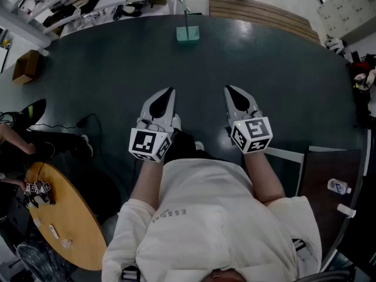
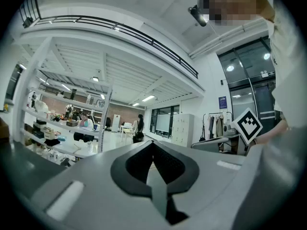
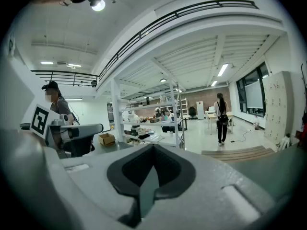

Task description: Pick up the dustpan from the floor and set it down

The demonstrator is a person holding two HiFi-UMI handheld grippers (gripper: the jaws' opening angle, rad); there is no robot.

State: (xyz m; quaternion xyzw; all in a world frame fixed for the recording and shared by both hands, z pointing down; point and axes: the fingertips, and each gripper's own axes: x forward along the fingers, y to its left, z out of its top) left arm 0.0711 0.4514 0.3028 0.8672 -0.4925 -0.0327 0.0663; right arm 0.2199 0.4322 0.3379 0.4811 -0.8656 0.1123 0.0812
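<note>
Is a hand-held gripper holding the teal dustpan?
No, the dustpan stands on the floor beyond the left hand-held gripper and right hand-held gripper.

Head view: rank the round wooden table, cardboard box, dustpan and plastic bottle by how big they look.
1. The round wooden table, by far, though it sits nearest the camera.
2. The cardboard box.
3. The dustpan, close to the box, so unsure.
4. The plastic bottle.

Round table (image 1: 76,216): wooden, at my lower left (small items on it).
Cardboard box (image 1: 26,66): far left, well apart from table.
Water bottle (image 1: 339,186): lying at my right.
</note>
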